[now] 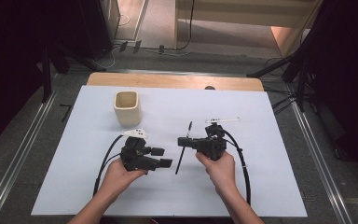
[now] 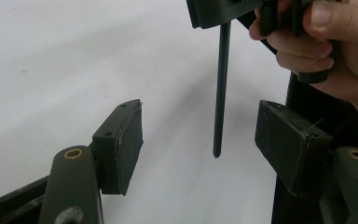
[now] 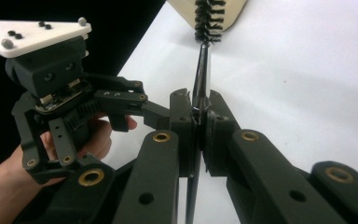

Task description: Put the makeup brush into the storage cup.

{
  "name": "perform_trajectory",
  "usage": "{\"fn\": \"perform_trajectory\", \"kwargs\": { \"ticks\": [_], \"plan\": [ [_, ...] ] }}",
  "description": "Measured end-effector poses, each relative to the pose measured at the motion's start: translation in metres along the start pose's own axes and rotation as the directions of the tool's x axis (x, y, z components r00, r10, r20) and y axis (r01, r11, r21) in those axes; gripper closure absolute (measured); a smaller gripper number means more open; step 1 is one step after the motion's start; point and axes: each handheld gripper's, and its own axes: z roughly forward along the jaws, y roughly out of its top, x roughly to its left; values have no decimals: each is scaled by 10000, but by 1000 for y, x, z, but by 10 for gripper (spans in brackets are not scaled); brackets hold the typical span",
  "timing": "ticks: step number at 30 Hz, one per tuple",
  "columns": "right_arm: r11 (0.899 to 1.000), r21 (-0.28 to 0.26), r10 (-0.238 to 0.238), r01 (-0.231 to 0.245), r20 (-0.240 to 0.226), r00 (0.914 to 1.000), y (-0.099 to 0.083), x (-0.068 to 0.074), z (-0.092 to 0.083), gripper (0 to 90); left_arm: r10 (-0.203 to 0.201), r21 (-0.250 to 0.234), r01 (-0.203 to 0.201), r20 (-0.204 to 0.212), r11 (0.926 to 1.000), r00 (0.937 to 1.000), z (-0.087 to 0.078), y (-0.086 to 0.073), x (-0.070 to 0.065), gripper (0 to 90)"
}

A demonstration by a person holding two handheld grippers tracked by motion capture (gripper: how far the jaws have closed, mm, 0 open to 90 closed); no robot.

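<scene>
My right gripper (image 1: 183, 141) is shut on a thin black brush (image 1: 182, 154) near the middle of its rod. The rod (image 3: 201, 70) runs up from the closed pads to a bristled head (image 3: 208, 21) that points toward a cream cup (image 1: 127, 108). My left gripper (image 1: 162, 157) is open and aimed at the rod's lower end. In the left gripper view the rod (image 2: 220, 93) hangs between the two spread pads (image 2: 126, 140) without touching either.
The white sheet (image 1: 261, 186) covers the table, and a wooden edge (image 1: 168, 80) shows at the back. A small white strip (image 1: 221, 120) lies behind the right gripper. Black cables (image 1: 246, 172) trail from both grippers toward the front.
</scene>
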Motion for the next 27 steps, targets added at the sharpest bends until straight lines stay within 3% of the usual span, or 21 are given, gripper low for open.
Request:
{"fn": "perform_trajectory", "kwargs": {
  "ticks": [7,12,14,27],
  "plan": [
    [9982,387,-449,451,-66,9990,-1,0,9,857,74,379,-75,18,9993,10000,2,0,6,324],
    [9971,520,-544,547,-72,9985,-3,0,14,857,-141,432,128,312,9990,9994,6,-1,5,325],
    [9966,593,-573,577,-77,9983,-3,1,15,857,-35,575,17,311,9983,9995,8,-1,4,325],
    [9938,768,-781,802,-305,9965,-6,9,24,857,-278,754,238,519,9969,9983,16,-2,1,328]
  ]
}}
